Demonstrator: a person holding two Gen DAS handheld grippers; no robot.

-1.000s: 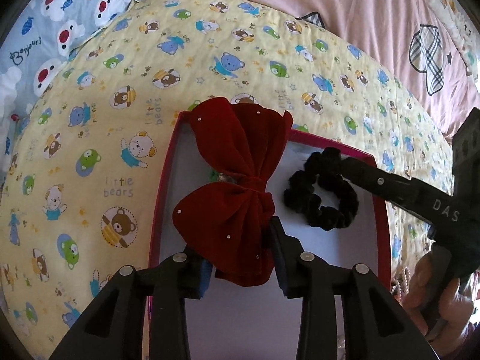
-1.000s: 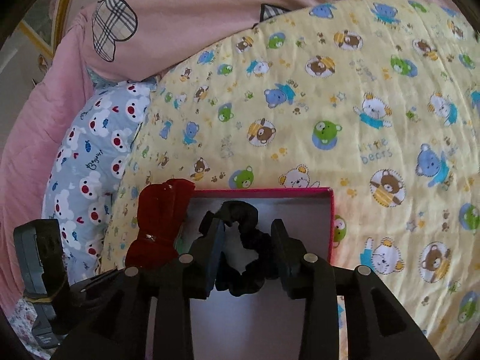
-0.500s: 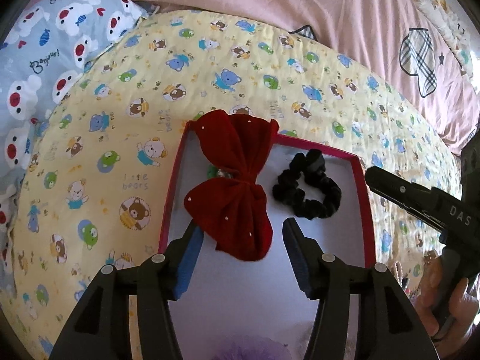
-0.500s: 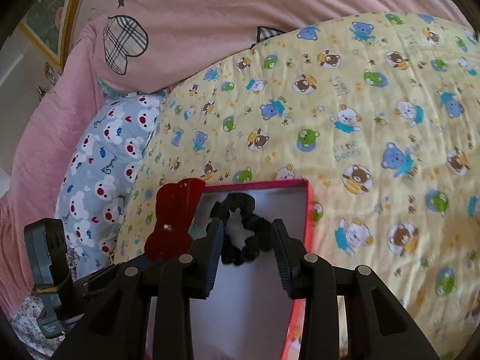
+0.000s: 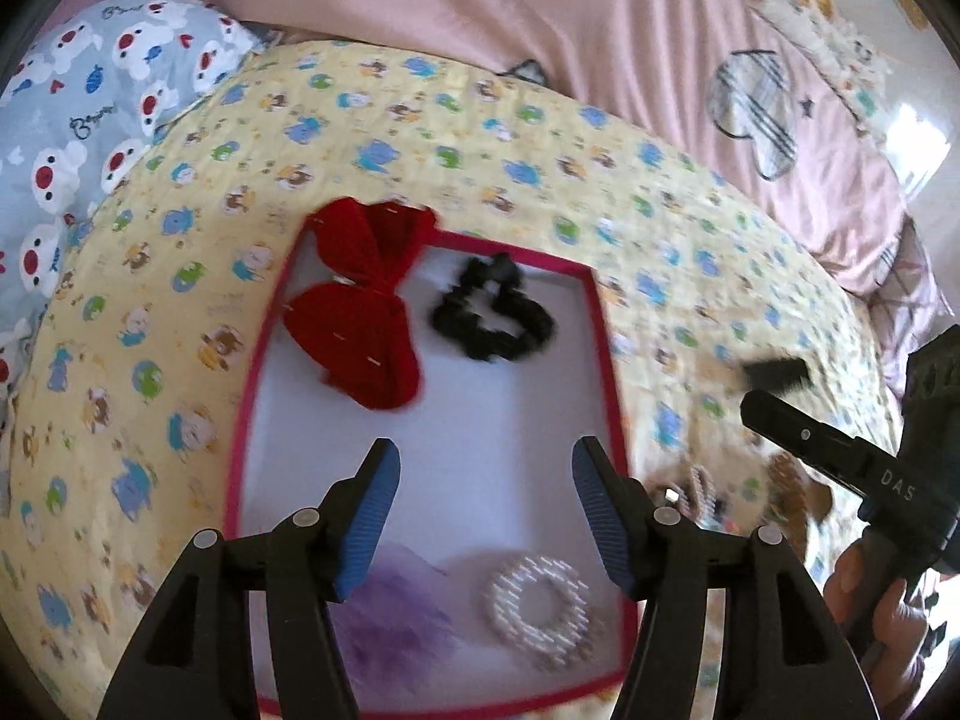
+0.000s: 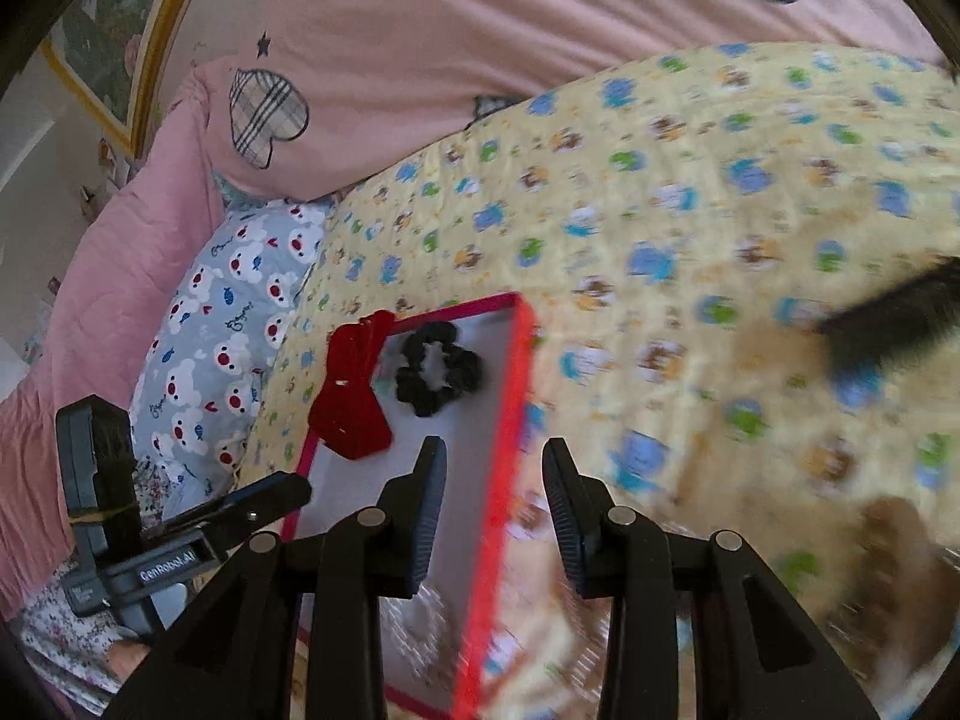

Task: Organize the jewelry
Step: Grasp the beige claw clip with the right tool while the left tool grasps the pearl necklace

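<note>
Left gripper point(image 5: 480, 495) spread wide and empty, low in the frame over the white floor of the red-rimmed tray point(image 5: 606, 360). Right gripper point(image 6: 489, 507) parted too, holding nothing, straddling the tray's right rim at bottom centre. Inside the tray: red bow point(image 5: 360, 312) at upper left, overlapping the far rim; black scrunchie point(image 5: 492, 315) just beside it to the right (apart, not touching); pearl ring point(image 5: 537, 606) and purple tuft point(image 5: 390, 618) near the bottom edge. More trinkets point(image 5: 696, 489), blurred, lying on the yellow bear-print quilt point(image 5: 180, 300) right of the tray.
</note>
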